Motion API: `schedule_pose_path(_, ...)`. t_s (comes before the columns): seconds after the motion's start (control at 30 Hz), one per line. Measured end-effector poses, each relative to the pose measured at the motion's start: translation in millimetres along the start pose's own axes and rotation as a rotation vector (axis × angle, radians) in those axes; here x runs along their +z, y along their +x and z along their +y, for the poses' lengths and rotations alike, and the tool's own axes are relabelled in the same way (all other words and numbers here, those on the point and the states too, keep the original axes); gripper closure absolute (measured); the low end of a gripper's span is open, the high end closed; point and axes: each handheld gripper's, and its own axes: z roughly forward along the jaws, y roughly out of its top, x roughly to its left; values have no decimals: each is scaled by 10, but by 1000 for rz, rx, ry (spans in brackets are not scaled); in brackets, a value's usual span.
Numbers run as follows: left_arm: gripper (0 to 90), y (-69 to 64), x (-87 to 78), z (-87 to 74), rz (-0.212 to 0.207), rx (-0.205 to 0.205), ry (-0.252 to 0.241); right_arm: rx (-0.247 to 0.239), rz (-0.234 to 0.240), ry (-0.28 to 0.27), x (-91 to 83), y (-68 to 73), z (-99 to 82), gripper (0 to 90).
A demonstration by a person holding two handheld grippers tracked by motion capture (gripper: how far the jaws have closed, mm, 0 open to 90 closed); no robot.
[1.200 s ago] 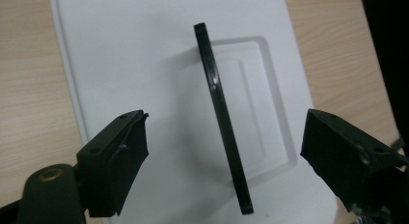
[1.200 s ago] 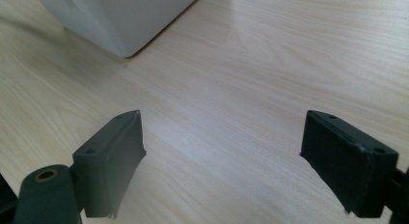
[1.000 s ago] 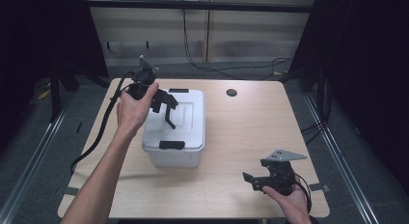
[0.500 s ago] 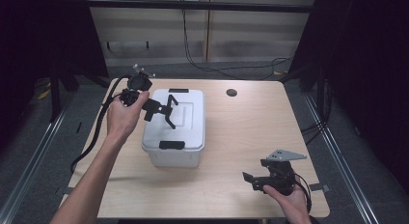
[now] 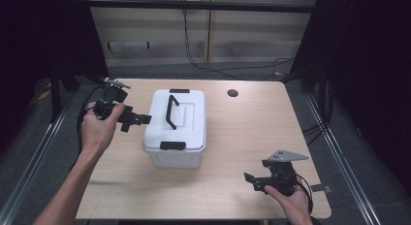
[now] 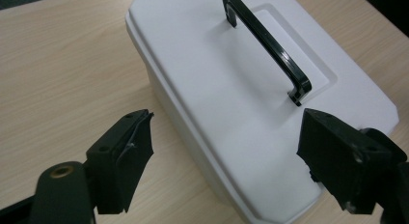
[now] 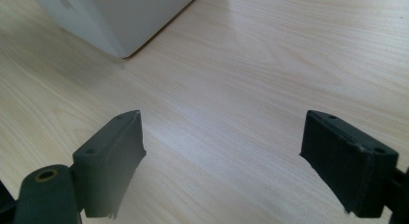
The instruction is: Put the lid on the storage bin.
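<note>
A lab-like recording booth: a bare wooden desk [image 5: 242, 137] stands between black curtains [image 5: 368, 65], with metal floor rails [image 5: 34, 152] and cables [image 5: 203, 60] against the back wall.

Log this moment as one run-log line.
left gripper: open, beside white box | right gripper: open, over table | handle: untouched

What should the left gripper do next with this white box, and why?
Probably move the left gripper right, over the lid, toward the black handle. Its jaws stand open beside the white box, holding nothing, and the handle stands upright and free. The right gripper is open, far off near the table edge.
</note>
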Motion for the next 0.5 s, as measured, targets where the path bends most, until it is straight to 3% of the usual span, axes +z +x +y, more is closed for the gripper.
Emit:
schedule_pose_path(0.07,178,33,-48,-92,-12,14,-23,-3,6,-5,-1,-3,1,141)
schedule_pose_path(0.2,176,122,-110,-262,0,-12,-33,2,9,-7,-3,-8,0,141)
schedule_pose_path(0.4,179,194,-184,-510,-12,-1,-66,5,10,-8,-3,-8,1,141)
schedule_pose_path(0.5,180,222,-191,-612,7,-6,-81,8,9,-6,-3,-11,0,141)
